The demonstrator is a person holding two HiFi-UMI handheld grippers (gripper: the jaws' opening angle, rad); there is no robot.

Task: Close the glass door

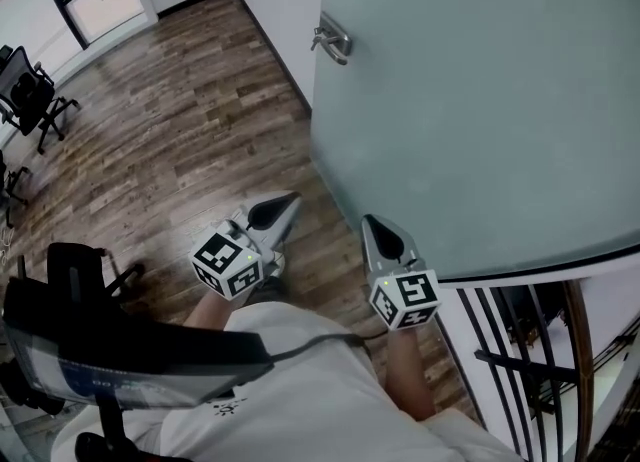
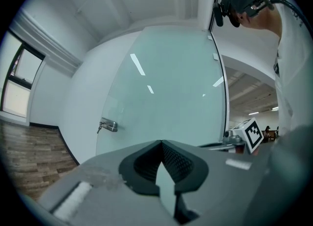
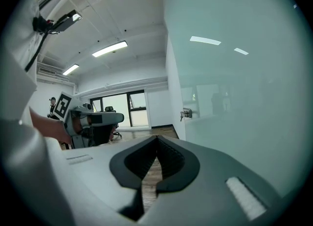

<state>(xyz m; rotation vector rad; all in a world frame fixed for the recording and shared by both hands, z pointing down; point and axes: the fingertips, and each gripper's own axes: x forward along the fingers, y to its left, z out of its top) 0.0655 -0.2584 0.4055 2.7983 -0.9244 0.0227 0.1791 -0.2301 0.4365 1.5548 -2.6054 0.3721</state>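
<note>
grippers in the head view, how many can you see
2. The left gripper is low and left of centre, over the wood floor. The right gripper is beside it, next to the glass door. None appears hidden.

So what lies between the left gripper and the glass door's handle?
Only bare wood floor: in the head view nothing stands between the left gripper and the handle on the glass door.
</note>
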